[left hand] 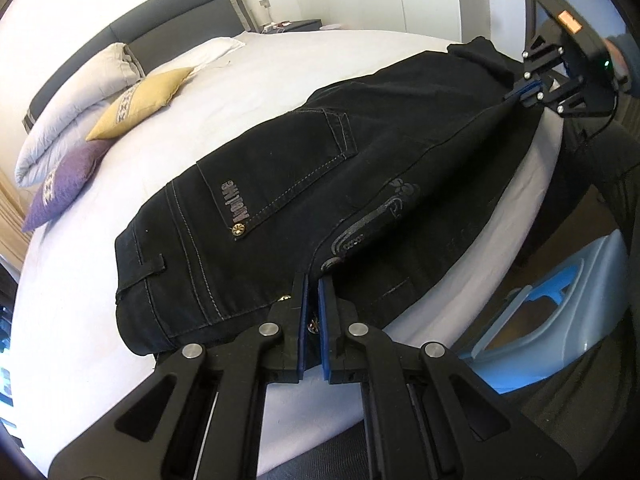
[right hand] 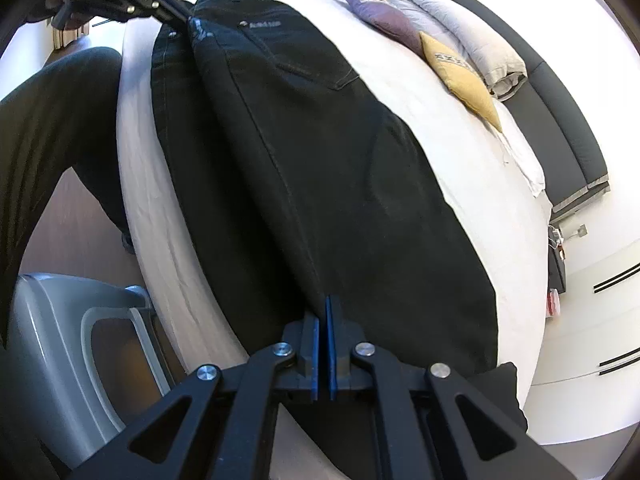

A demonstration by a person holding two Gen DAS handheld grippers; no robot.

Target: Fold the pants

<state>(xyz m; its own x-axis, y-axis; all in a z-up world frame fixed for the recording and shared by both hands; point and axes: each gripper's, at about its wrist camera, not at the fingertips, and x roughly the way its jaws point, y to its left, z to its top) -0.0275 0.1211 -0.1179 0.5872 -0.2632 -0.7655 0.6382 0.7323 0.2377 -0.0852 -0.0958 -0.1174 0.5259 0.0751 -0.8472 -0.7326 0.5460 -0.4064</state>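
Gripping pants (left hand: 304, 184), both jaws clamped.

From my right wrist camera, the right gripper (right hand: 323, 312) sits at six o'clock, its blue-padded fingers pinched together on the near edge of the black jeans (right hand: 304, 152). The jeans stretch lengthwise up the white bed (right hand: 472, 184) toward eleven o'clock, where the left gripper (right hand: 180, 10) grips their far end at the waist. A back pocket with pale stitching shows near twelve o'clock. At one o'clock a purple cushion (right hand: 384, 12), a yellow cushion (right hand: 460, 72) and a rolled pale duvet (right hand: 468, 32) lie together. A grey plastic stool (right hand: 60, 344) stands at eight o'clock beside the mattress.
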